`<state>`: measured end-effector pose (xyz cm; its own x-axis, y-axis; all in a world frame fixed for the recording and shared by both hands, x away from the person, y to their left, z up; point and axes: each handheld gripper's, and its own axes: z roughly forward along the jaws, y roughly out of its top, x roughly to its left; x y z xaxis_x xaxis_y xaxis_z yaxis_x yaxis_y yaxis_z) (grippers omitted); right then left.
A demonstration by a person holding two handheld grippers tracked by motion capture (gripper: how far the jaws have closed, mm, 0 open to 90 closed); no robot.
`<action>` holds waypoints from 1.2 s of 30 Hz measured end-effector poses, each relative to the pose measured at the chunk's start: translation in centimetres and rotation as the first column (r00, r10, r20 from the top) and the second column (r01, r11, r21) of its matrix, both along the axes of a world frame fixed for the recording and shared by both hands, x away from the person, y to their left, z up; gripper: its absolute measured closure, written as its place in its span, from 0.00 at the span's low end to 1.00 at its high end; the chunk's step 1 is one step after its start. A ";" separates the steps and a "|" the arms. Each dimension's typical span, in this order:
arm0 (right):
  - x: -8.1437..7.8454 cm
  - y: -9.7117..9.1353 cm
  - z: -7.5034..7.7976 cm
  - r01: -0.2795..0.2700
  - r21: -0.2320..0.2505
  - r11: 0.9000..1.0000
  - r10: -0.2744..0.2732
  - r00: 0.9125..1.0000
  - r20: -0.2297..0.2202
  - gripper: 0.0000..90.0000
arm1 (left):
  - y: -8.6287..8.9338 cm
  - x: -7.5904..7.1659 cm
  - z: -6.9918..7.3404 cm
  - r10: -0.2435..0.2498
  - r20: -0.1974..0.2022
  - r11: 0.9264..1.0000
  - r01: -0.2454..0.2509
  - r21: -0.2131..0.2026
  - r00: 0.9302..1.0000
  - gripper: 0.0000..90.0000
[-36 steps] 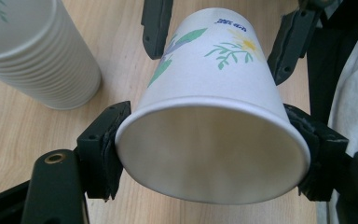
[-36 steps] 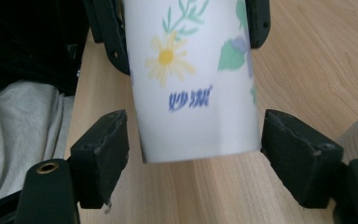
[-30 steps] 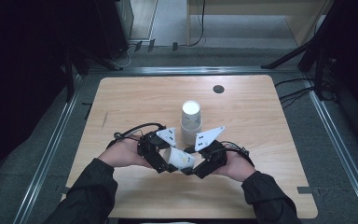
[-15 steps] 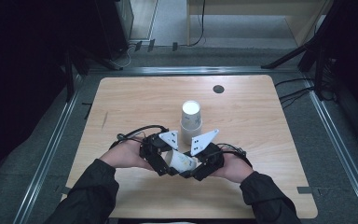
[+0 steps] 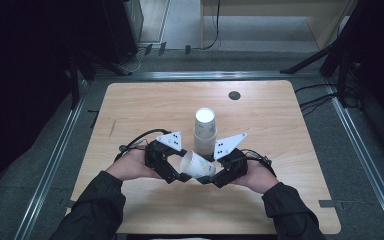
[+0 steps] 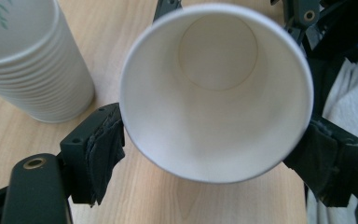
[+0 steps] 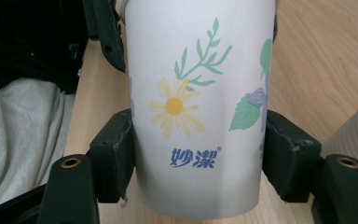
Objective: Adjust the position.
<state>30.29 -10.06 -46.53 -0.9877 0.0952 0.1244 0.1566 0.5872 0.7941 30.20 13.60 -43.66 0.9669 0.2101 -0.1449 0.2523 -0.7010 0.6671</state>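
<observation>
High view: cup (image 5: 198, 165) lies sideways, base clamped in right hand-held gripper (image 5: 211, 178), mouth toward left hand-held gripper (image 5: 178, 176), whose jaws have just been opening.

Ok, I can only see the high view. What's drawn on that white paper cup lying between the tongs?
Observer: The right gripper view shows the white paper cup printed with a yellow daisy and a green sprig.
Operator: Which tongs are holding it?
Observer: The right tongs, which have just been closing, clamp its sides. The left tongs, just opening, stand at its rim.
Operator: Is anything inside?
Observer: No, the left gripper view looks straight into its mouth, and it's empty.
</observation>
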 end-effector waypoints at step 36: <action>0.3 -0.2 0.1 0.001 0.071 0.997 0.004 0.997 -0.078 0.37 | 0.1 -0.4 -0.1 0.079 -0.043 0.970 -0.086 -0.226 0.996 0.25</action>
<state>30.61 -10.24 -46.40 -0.9749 0.0821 0.2070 0.2186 0.5303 0.8191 29.84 13.74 -43.77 0.9414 0.2468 -0.2300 0.3277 -0.5076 0.7968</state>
